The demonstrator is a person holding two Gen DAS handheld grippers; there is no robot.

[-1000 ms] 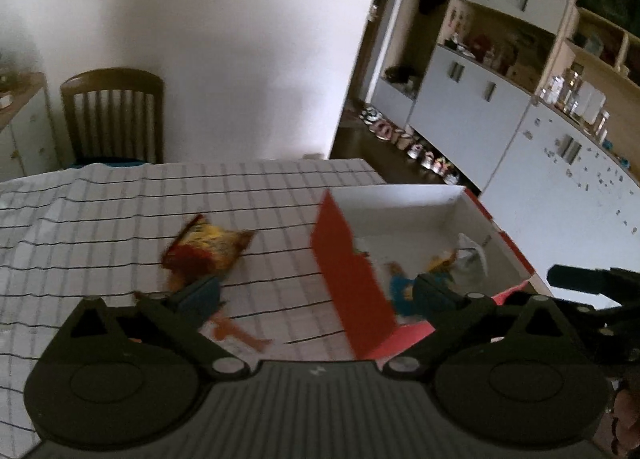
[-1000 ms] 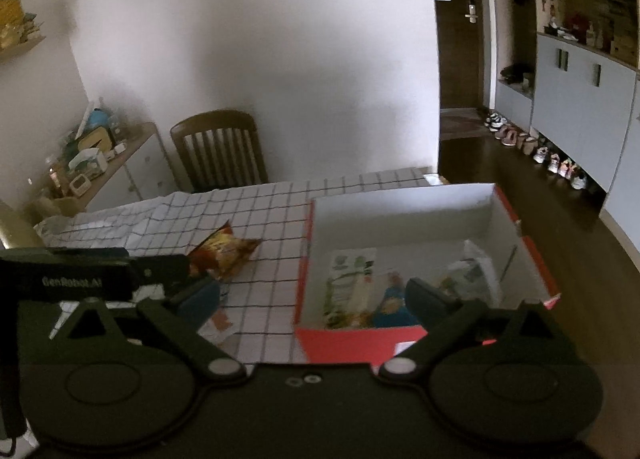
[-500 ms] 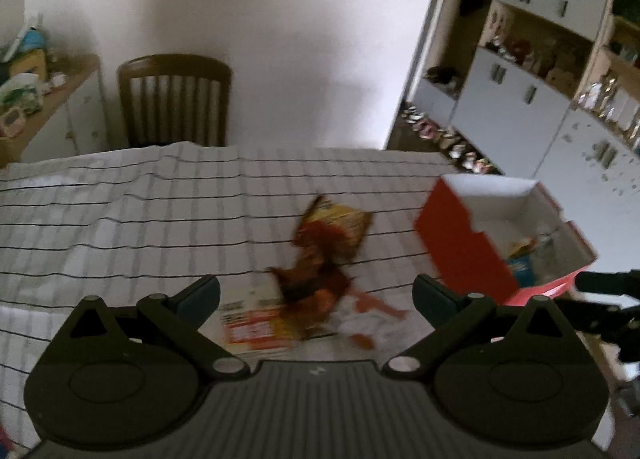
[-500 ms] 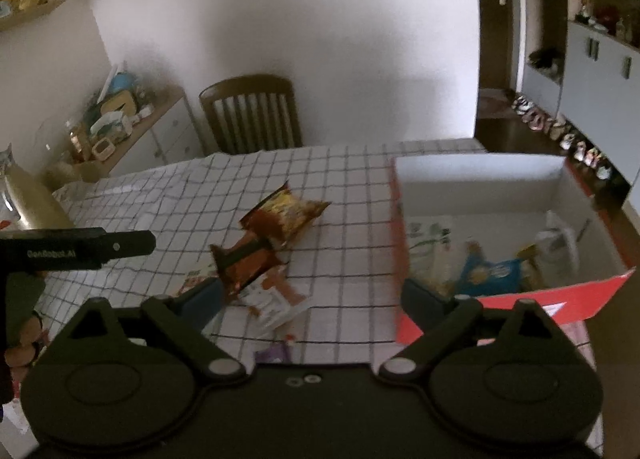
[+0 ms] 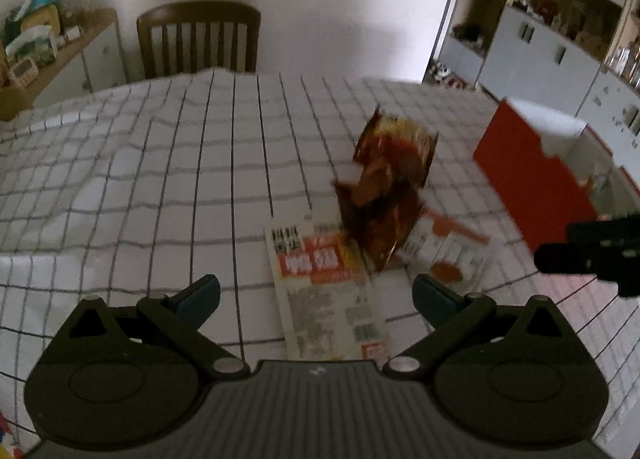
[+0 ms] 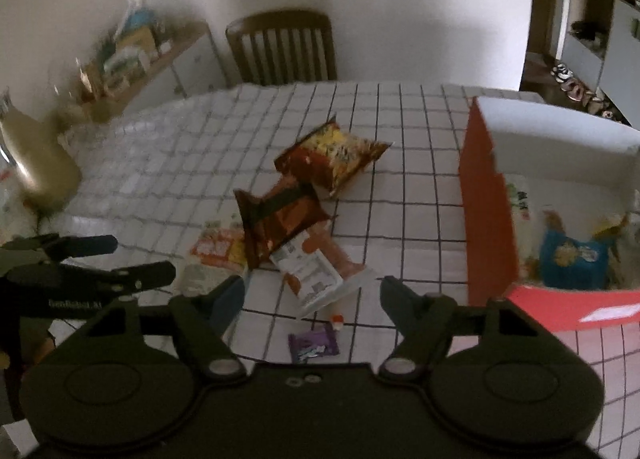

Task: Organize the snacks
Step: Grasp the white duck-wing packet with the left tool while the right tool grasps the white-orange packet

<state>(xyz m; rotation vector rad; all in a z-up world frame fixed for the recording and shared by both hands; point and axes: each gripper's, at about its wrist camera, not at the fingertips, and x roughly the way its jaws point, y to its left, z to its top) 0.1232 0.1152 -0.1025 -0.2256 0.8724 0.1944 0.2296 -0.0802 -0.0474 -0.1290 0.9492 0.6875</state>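
Checked tablecloth [image 5: 160, 179] carries flat white packet [image 5: 328, 291], lengthwise toward chair [image 5: 199, 39].

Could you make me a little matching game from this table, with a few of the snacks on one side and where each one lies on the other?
Things:
1. yellow-red bag
2. brown bag
3. purple packet
4. blue bag

Places:
A. inside the red box
B. alone on the cloth, nearest the right gripper
C. farthest back in the pile, toward the chair
D. middle of the pile, lying over the white packets

Pairs: 1-C, 2-D, 3-B, 4-A
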